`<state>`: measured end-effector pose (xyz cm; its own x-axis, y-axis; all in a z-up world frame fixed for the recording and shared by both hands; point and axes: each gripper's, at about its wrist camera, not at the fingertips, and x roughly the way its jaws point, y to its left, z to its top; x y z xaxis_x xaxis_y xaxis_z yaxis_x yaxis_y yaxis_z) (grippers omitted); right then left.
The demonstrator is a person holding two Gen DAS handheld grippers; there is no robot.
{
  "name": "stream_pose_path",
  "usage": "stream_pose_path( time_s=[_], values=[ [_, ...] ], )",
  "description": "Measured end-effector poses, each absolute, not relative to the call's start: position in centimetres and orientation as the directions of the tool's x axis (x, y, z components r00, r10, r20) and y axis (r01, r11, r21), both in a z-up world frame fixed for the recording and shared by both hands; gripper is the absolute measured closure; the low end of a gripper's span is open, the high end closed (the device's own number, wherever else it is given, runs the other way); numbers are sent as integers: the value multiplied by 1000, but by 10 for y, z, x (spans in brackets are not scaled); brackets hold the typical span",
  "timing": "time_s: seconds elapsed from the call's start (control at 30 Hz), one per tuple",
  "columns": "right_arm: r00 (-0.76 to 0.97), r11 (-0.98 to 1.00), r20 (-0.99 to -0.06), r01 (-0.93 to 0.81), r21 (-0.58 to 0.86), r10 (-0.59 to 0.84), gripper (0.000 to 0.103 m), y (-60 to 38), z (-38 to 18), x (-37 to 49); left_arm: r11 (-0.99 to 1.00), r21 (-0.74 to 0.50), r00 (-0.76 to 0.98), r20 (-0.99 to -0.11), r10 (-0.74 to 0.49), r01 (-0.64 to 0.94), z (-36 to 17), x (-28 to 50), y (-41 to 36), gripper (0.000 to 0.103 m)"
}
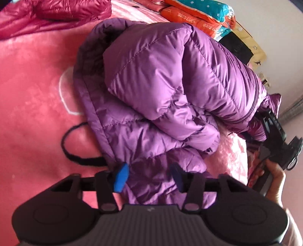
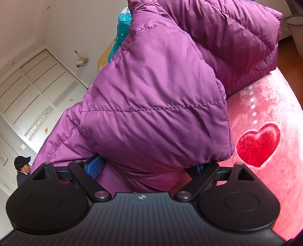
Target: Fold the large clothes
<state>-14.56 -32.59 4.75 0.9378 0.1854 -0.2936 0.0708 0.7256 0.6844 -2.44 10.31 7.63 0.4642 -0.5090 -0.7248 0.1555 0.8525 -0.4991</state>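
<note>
A purple jacket (image 1: 161,79) is seen bundled on a pink blanket (image 1: 34,106), a gripper at either end.

In the left wrist view, the jacket fills the centre of the frame, its quilted body folded over itself, and the left gripper (image 1: 149,178) at the bottom is held released, its blue pads (image 1: 121,177) spread apart over the jacket's lower edge. At the right edge of that frame the right gripper (image 1: 272,128) is seen against the jacket's far end. In the right wrist view, jacket fabric is draped between the spread fingers (image 2: 94,166); whether it is pinched cannot be told. A red heart (image 2: 258,144) is printed on the blanket at the right. Folded bedding (image 1: 200,13) is stacked at the upper right of the left view.
</note>
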Motion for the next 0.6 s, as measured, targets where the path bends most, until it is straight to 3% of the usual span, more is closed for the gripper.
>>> stream_pose_path(
  time_s=[0.07, 0.13, 0.17, 0.47, 0.5, 0.57, 0.6],
  values=[
    [937, 722, -293, 70, 689, 188, 0, -330, 48, -141, 873, -467, 479, -740, -472, 138, 81, -29, 104, 48],
    [937, 715, -293, 72, 696, 191, 0, -332, 47, -137, 897, -428, 493, -759, -425, 114, 86, -32, 107, 34],
    [937, 712, -292, 72, 699, 193, 0, -333, 47, -140, 904, -415, 499, -765, -408, 102, 87, -35, 110, 31],
    [934, 697, -295, 76, 713, 200, 0, -339, 45, -136, 863, -496, 482, -736, -476, 97, 73, -25, 99, 25],
    [934, 697, -295, 75, 713, 201, 0, -340, 46, -136, 863, -495, 485, -733, -477, 100, 72, -22, 95, 27],
    [934, 697, -296, 76, 714, 202, 0, -342, 46, -135, 869, -481, 500, -727, -470, 116, 74, -20, 90, 55],
    [934, 696, -296, 76, 714, 201, 0, -342, 46, -134, 869, -481, 502, -726, -469, 116, 75, -18, 88, 80]
  ],
)
